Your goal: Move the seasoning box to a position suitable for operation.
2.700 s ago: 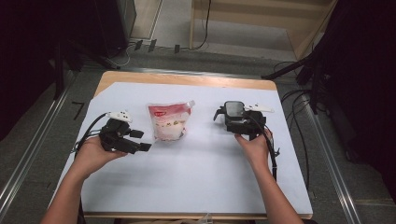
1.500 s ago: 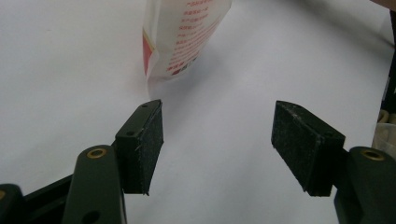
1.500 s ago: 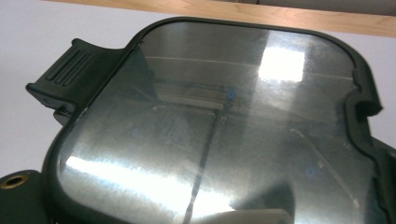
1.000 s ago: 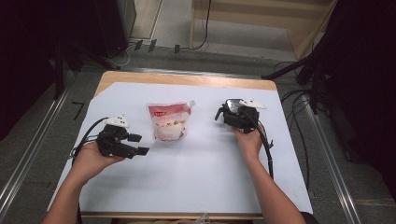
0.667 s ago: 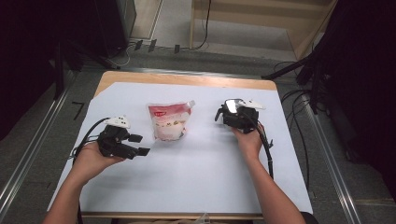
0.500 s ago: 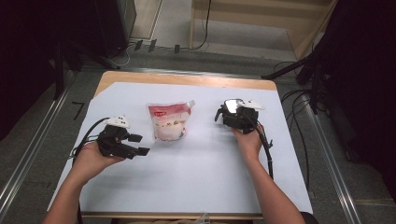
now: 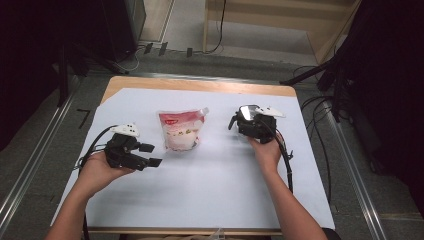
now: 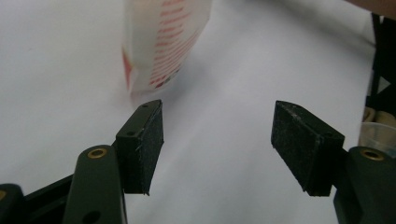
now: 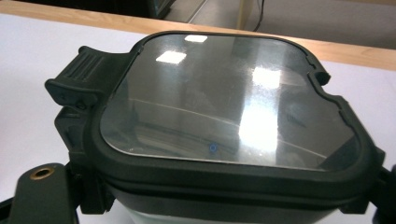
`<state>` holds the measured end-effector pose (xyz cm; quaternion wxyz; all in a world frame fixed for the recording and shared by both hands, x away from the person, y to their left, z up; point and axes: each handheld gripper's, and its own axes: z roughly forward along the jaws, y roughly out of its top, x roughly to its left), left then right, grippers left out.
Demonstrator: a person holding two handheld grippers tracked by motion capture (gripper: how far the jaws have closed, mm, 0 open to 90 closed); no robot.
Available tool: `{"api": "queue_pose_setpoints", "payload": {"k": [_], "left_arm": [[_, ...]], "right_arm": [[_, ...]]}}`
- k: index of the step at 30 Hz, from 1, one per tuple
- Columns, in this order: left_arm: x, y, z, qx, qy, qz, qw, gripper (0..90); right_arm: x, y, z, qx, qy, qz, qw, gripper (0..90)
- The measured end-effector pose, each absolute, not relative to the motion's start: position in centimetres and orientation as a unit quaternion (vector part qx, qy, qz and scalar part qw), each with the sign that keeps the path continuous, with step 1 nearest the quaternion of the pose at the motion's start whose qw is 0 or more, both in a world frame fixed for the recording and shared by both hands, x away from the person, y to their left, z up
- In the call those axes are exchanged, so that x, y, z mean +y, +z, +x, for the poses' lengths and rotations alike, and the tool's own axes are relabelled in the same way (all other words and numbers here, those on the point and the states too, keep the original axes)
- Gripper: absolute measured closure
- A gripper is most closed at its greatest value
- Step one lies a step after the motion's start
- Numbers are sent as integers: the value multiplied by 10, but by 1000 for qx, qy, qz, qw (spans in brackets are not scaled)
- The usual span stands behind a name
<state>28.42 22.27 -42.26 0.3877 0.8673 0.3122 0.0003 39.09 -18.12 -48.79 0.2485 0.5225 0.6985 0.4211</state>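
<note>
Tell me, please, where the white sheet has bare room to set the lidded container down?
The white sheet is bare between the forearms, nearer the person than the snack pouch, and beyond the pouch toward the wooden edge. The middle row is crowded: left gripper, pouch, lidded container at the right gripper.

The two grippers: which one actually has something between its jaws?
The right gripper: a container with a dark lid sits between its jaws. The left gripper stands open over bare white table, the pouch ahead untouched.
</note>
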Motion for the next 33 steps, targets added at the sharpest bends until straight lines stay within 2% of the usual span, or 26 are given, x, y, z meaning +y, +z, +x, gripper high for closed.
{"api": "queue_pose_setpoints", "payload": {"k": [12,33], "left_arm": [[193,-419,282,242,-28,889,387,369],[153,-427,292,221,-39,899,377,384]], "right_arm": [[-176,-481,365,708,431,506,238,150],[-166,-469,303,726,448,478,208,149]]}}
